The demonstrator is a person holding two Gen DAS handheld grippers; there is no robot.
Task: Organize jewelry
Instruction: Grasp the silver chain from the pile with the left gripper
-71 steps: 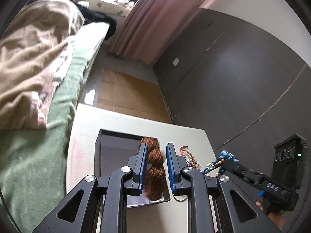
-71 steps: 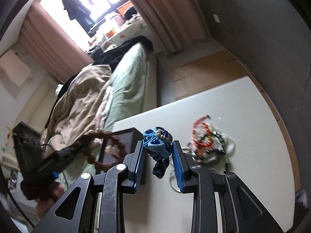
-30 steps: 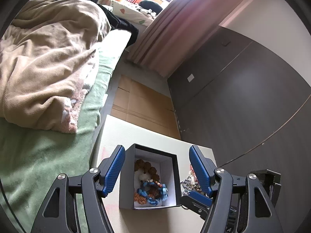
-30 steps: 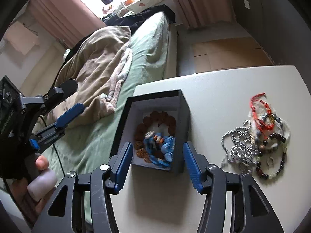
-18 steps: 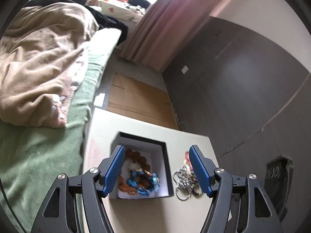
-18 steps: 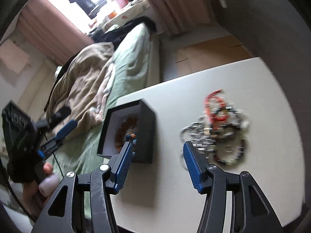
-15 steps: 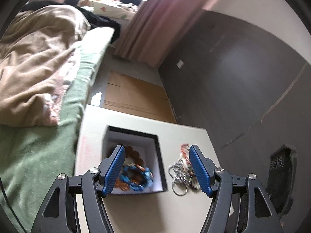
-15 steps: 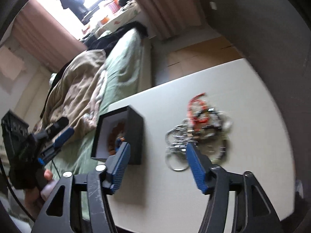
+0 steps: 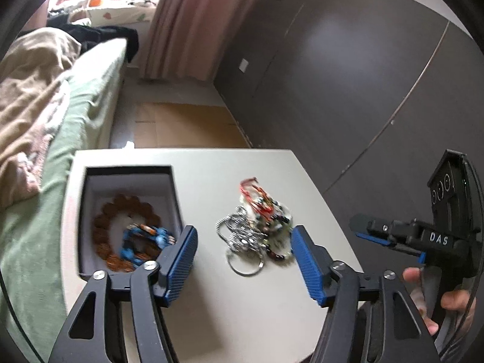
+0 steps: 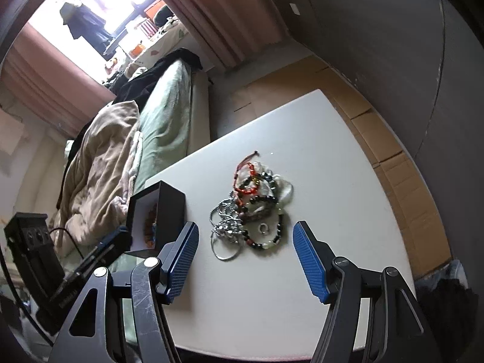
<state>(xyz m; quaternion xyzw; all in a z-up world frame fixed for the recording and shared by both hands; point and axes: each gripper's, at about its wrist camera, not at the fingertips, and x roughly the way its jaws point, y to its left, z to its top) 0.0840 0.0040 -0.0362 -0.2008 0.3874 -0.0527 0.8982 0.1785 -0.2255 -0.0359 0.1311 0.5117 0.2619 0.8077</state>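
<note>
left gripper spread wide, empty — right gripper likewise | jewelry pile mid-table between the blue pads, untouched | black box left, bracelets inside | table bare nearer the grippers

Left gripper: jaws spread wide, nothing between the blue pads, fingers pointing forward and down, held off the surface. Right gripper: same, jaws wide apart, empty, angled down. In the left wrist view the right gripper shows at the right edge, pointing left, with the person's right hand wrapped round its handle.
</note>
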